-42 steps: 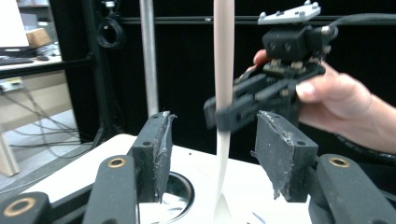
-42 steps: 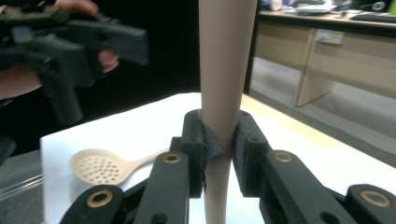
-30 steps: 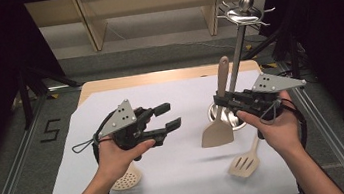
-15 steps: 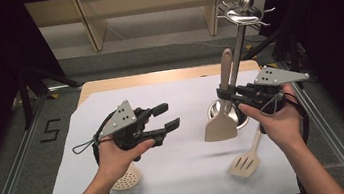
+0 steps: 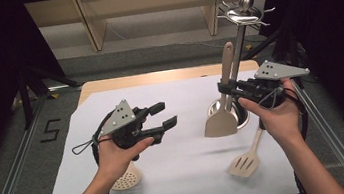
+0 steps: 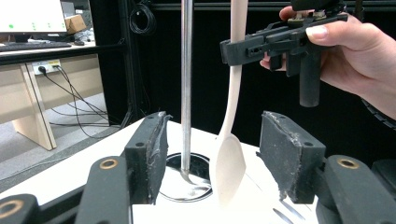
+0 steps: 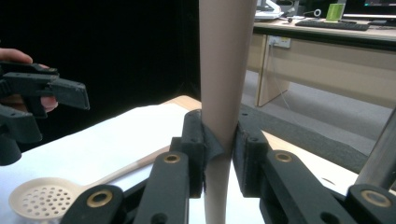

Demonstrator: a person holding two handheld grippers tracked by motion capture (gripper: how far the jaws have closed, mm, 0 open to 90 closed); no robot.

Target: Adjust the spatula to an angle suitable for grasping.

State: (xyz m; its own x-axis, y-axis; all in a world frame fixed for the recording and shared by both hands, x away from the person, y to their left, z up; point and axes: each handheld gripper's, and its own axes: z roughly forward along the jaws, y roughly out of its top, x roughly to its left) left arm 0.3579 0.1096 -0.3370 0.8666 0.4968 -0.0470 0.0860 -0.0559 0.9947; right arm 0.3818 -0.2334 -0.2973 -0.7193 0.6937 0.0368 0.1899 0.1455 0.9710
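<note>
My right gripper (image 5: 225,90) is shut on the handle of a beige solid spatula (image 5: 220,122), which hangs upright with its blade just above the table. It hangs in front of a metal utensil stand (image 5: 240,50), whose pole rises from a round base to hooks at the top. In the right gripper view both pads of that gripper (image 7: 219,149) squeeze the spatula handle (image 7: 223,65). My left gripper (image 5: 166,114) hovers open over the white sheet and points at the spatula. Through the gap of the left gripper (image 6: 212,154) I see the spatula (image 6: 229,163) edge-on and the stand's pole (image 6: 187,84).
A beige slotted spatula (image 5: 245,162) lies on the white sheet (image 5: 190,175) near the right forearm. A perforated skimmer (image 5: 125,180) lies partly under the left wrist, and that skimmer (image 7: 44,200) also appears low in the right gripper view. Metal frame rails run along both table sides.
The right gripper has raised the solid spatula a little and carried it slightly back and right, closer to the stand's pole. The left gripper has stayed in place, open.
</note>
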